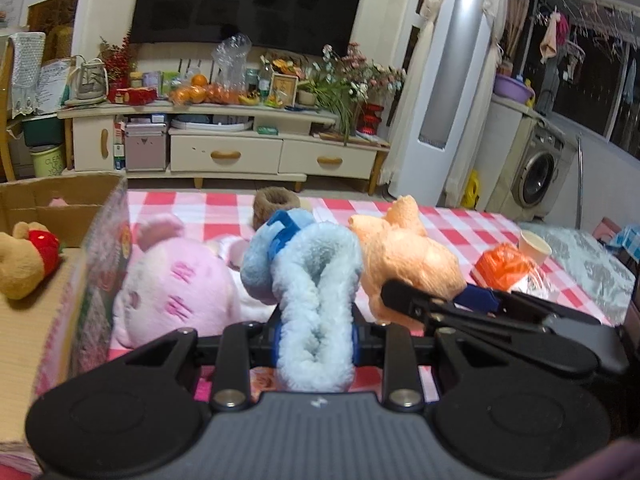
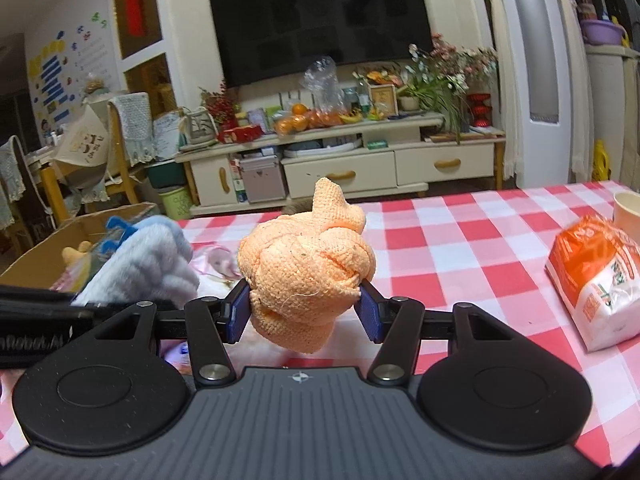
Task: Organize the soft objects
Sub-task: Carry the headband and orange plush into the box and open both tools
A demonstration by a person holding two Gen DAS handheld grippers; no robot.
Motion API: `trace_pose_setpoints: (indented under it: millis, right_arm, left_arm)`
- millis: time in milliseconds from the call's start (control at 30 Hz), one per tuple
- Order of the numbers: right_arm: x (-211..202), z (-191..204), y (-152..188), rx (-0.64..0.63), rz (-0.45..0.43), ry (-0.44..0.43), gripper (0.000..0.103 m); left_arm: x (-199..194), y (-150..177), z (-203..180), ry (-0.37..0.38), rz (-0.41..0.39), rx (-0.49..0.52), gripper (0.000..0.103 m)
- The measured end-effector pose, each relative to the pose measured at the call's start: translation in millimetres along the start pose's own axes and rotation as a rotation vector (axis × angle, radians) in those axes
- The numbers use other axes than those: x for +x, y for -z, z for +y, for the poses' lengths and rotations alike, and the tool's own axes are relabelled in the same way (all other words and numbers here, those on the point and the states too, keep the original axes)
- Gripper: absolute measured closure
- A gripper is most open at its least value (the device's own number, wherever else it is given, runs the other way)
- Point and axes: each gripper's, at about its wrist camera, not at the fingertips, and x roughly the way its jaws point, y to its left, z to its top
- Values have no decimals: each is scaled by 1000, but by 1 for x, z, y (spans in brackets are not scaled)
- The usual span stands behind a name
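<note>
My left gripper (image 1: 316, 344) is shut on a fluffy light-blue cloth (image 1: 316, 292), held above the checkered table; the cloth also shows in the right wrist view (image 2: 148, 264). My right gripper (image 2: 304, 312) is shut on a knotted orange cloth (image 2: 308, 272), lifted above the table; it shows in the left wrist view (image 1: 404, 256) just right of the blue cloth. A cardboard box (image 1: 48, 320) stands at the left with a brown bear toy (image 1: 24, 260) inside. A pink plush toy (image 1: 176, 292) lies beside the box. A brown plush item (image 1: 276, 200) sits further back.
A red-and-white checkered tablecloth (image 2: 460, 248) covers the table. An orange-and-white plastic packet (image 2: 596, 276) and a paper cup (image 2: 628, 208) are at the right. A TV cabinet (image 2: 340, 164) stands beyond the table's far edge.
</note>
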Motion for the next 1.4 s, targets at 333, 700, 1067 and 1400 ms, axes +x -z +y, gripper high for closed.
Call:
trace_pose_setpoints:
  millis: [333,700,1067,1400]
  right_arm:
    - [-6,22,-5,-58,-38,-57,34]
    - [2,70,-22,-141,-80,-155,34]
    - [17,108,-28,-242,-81,-284,34]
    - [34,131,-25,-299,-40,-364,34]
  left_arm:
    - [-24,-5,30,-37,-65,-51,76]
    - [-47,-13,79,-146,-127,-137,76]
    - [-64,-17,129,-277,-162,-259,76]
    - [-67,-14,161,-361,-130,-327,75]
